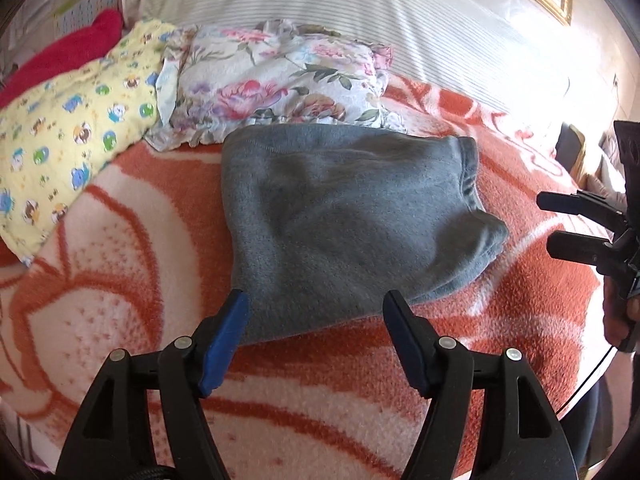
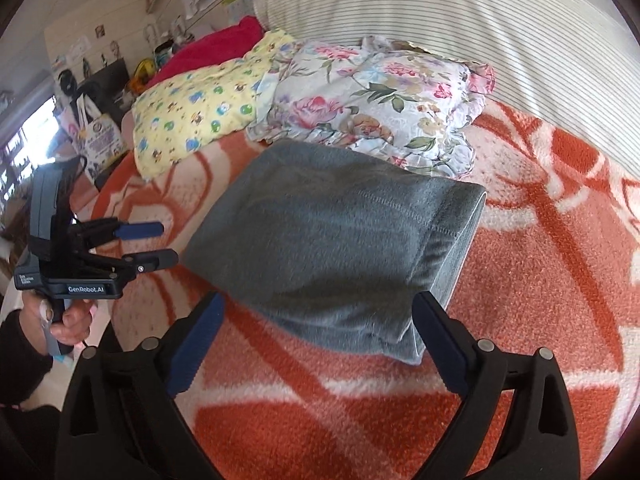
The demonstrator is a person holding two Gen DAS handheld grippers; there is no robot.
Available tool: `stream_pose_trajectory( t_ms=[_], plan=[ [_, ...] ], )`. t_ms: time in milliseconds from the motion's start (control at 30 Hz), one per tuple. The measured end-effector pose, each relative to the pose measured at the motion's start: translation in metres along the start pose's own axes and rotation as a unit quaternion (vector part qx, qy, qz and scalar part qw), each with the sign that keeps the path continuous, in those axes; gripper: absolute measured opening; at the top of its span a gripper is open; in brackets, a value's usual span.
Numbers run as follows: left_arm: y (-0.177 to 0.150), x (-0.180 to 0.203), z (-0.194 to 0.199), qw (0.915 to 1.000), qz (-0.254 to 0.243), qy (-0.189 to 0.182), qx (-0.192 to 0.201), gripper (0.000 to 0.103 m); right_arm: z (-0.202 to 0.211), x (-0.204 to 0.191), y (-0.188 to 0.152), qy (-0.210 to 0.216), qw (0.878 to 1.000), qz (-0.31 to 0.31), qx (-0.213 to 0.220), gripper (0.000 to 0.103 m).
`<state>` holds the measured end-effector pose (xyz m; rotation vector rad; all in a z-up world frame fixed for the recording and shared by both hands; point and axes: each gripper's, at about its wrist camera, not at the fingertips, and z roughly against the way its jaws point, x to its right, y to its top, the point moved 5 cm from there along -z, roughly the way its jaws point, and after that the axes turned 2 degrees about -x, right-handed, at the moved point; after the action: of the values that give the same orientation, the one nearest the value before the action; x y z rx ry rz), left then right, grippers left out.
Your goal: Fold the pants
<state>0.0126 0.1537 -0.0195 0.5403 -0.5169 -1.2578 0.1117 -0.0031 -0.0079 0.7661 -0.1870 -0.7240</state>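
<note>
while folded, fleecy grey pants [image 1: 344, 216] lie rectangular.

Bright daylight, right-side glare, fisheye-warped dark corners, mild blur.

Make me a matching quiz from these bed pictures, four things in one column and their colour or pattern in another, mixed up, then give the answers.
Things:
1. pants
2. blanket
3. pillow nearest the pants
4. pillow left of it

Looks:
A. yellow with cartoon animals
B. plain grey
C. orange and white
D. floral print

Pairs: 1-B, 2-C, 3-D, 4-A
</note>
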Motion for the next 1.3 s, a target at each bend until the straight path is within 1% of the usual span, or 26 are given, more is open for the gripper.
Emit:
stream_pose_trajectory(
  t_ms=[133,267,333,567,667,1300],
  plan=[
    [-0.001,0.003,0.008,0.9998,-0.014,0.013,0.005,0.077,0.005,-0.007,-0.006,0.001,1.000,0.020,-0.009,0.097],
    [-0.002,0.008,0.017,0.9989,-0.034,0.030,0.013,0.078,0.008,-0.012,-0.012,-0.002,0.999,0.036,-0.021,0.099],
    [-0.003,0.012,0.021,0.9981,-0.045,0.037,0.017,0.080,0.009,-0.013,-0.013,-0.002,0.999,0.037,-0.022,0.099],
    [-0.006,0.022,0.025,0.9960,-0.071,0.052,0.015,0.081,0.011,-0.011,-0.016,-0.002,0.999,0.027,-0.022,0.100],
    [-0.005,0.023,0.026,0.9953,-0.074,0.060,0.015,0.082,0.011,-0.011,-0.017,-0.001,0.999,0.028,-0.021,0.100],
    [-0.004,0.023,0.031,0.9952,-0.073,0.063,0.015,0.082,0.005,-0.022,-0.014,0.004,0.999,0.046,-0.028,0.101]
  ],
)
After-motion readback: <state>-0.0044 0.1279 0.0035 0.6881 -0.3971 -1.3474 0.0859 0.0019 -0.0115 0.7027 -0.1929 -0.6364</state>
